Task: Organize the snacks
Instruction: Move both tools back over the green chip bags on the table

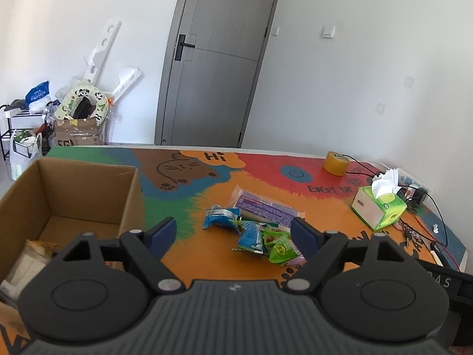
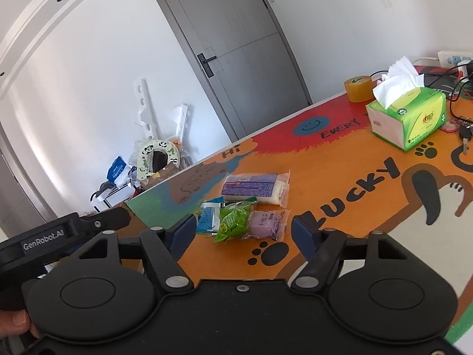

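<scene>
Both pairs of jaws stand spread with nothing between the pads. The left gripper (image 1: pixel 233 233) hangs above the colourful worktop (image 1: pixel 325 254), its left finger next to the wall of an open cardboard box (image 1: pixel 130 204). Inside the box, in the near corner, lies a pale wrapped snack (image 1: pixel 26 261) with a browner packet just behind it; the rest of the box floor is bare. The right gripper (image 2: pixel 244 230) points at a loose heap of snacks on the worktop: a long purple-labelled packet (image 2: pixel 255 189), a blue packet (image 2: pixel 207 217), a green packet (image 2: pixel 233 222) and a small purple one (image 2: pixel 266 223). A green tissue box (image 2: pixel 414 118) with tissue sticking up stands further right.
</scene>
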Demonstrator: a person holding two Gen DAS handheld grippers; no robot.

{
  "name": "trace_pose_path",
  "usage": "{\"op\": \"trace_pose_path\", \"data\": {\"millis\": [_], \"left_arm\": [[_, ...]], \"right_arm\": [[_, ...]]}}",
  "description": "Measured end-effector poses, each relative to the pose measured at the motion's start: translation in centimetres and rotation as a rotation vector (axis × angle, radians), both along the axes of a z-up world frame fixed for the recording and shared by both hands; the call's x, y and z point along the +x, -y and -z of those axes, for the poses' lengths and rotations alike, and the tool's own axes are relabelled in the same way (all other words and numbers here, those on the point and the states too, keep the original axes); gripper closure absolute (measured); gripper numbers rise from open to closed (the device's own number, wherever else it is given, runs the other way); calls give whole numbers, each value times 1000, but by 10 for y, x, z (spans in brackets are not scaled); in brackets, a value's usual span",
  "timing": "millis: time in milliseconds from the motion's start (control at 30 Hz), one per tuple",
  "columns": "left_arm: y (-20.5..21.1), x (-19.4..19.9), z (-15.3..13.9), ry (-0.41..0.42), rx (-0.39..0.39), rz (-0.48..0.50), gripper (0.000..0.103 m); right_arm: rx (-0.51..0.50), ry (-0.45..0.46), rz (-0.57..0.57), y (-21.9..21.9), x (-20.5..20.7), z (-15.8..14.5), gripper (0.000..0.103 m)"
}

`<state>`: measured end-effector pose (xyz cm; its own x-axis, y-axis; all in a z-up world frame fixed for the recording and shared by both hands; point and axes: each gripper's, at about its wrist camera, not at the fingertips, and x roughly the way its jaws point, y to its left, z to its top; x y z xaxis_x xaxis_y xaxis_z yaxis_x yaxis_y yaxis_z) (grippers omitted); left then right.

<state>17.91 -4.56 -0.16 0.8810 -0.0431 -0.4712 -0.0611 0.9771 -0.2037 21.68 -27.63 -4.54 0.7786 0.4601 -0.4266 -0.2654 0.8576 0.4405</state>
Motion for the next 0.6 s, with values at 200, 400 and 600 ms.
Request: {"op": "trace_pose_path", "data": {"millis": [200,400,600], "left_arm": [[3,19,12,-39,-6,13,40],[5,33,21,-60,-5,0,46],[1,48,27,-84,-20,-21,54]], "right_arm": [[7,-15,-25,-10,17,5,39],[14,-47,-55,-22,37,14,42],[17,-77,-76,-32,56,22,46]]}}
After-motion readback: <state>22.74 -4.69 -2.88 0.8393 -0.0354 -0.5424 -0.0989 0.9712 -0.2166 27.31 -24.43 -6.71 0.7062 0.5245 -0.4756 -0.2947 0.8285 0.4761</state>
